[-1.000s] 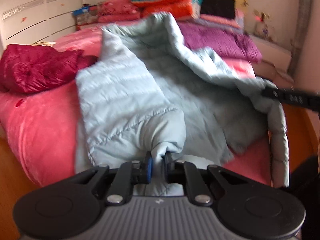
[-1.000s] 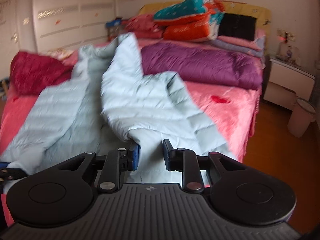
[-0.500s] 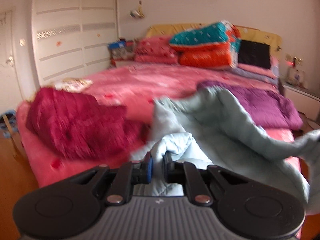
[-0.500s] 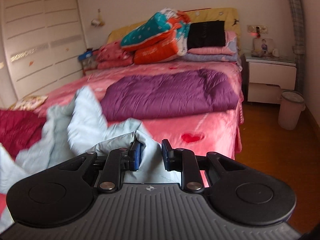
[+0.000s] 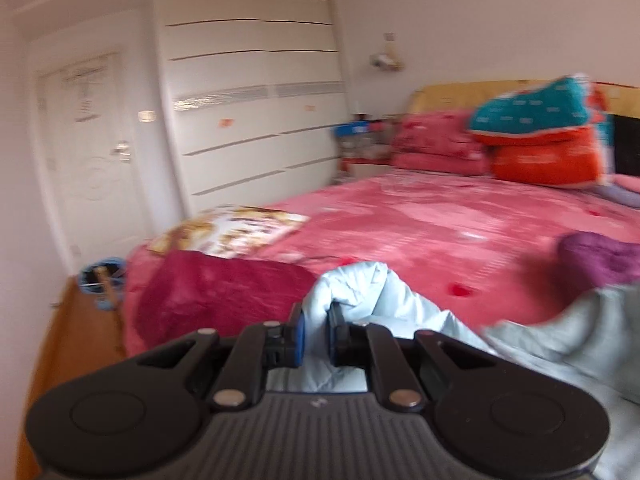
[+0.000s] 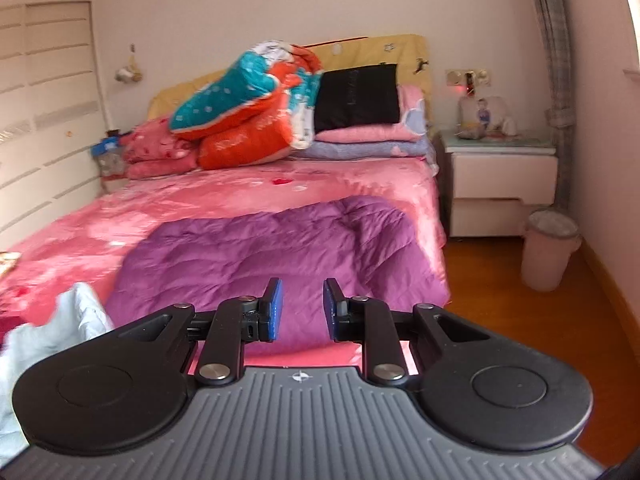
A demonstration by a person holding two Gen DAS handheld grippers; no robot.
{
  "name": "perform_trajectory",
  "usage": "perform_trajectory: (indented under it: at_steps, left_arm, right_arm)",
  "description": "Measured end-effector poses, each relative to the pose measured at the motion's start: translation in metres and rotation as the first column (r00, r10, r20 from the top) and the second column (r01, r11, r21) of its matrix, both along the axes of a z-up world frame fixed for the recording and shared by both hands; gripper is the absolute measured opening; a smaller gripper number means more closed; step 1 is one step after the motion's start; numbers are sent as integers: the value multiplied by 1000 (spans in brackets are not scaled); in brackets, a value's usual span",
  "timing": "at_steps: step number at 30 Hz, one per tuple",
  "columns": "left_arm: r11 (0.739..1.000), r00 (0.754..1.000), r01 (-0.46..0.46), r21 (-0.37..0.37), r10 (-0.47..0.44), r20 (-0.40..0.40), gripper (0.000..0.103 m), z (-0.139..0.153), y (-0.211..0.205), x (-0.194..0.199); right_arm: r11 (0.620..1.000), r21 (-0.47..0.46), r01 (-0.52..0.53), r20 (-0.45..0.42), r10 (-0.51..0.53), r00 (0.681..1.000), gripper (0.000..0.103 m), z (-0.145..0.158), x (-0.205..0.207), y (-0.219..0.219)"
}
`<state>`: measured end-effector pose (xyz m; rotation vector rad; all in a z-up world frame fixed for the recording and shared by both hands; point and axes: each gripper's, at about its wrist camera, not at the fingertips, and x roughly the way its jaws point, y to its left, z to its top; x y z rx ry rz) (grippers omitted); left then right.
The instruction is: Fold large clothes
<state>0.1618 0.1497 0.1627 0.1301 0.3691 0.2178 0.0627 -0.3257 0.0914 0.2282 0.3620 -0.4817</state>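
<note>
A pale blue padded jacket (image 5: 360,292) is bunched between the pads of my left gripper (image 5: 316,332), which is shut on it; the rest trails to the right (image 5: 560,336) over the pink bed. My right gripper (image 6: 303,308) is open and empty, above the foot of the bed in front of a purple padded jacket (image 6: 280,248). A part of the pale blue jacket (image 6: 60,328) shows at the left of the right wrist view.
A dark red jacket (image 5: 216,292) lies on the bed's left corner beside a printed cloth (image 5: 232,232). Pillows and quilts (image 6: 256,108) are piled at the headboard. White wardrobe (image 5: 256,120) on the left, nightstand (image 6: 500,176) and bin (image 6: 548,248) on the right.
My right gripper has let go of the pale blue jacket and now stands open. Both grippers have risen and tilted up. My left gripper still grips the jacket and has swung left.
</note>
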Motion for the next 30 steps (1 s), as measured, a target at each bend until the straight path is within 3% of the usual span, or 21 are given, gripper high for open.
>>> perform_trajectory:
  at_steps: [4,8,10,11,12,16,18,25,30]
  left_arm:
    - [988,989,-147,37,149,-27,12,-19,28,37]
    - [969,966,-246,16,246,-83,20,-39,63,51]
    - [963,959,-269,13,269,-89,40,-44,75,47]
    - [963,959,-268,7,268,-89,50,-45,78,42]
    - [965,961,-263,3,262,-87,51,-46,81,35]
    - [968,965,-252,0,252,-67,63,-42,92,8]
    - [968,967,-250,14,251,-42,67,-39,98,-5]
    - [965,969,-248,80,247,24,77,-21,111,-52]
    - [987,987,-160,32,160,-19,77,-20,105,-94]
  right_arm:
    - [1000,-7,15,-38,-16,999,26,-16,21,-9]
    - [1000,-24,-6,-66,4,998,31,-36,26,-2]
    - [999,-34,-15,-64,13,998,41,-44,22,4]
    - [999,-41,-18,-59,15,998,57,-47,20,5]
    - [999,-46,-20,-51,18,999,71,-49,17,8]
    - [998,-7,-57,-9,57,998,85,-53,0,11]
    - [997,18,-73,8,72,997,98,-54,-10,13]
    - [990,69,-126,36,124,992,101,-54,-46,25]
    - [988,59,-141,47,138,989,103,-54,-76,30]
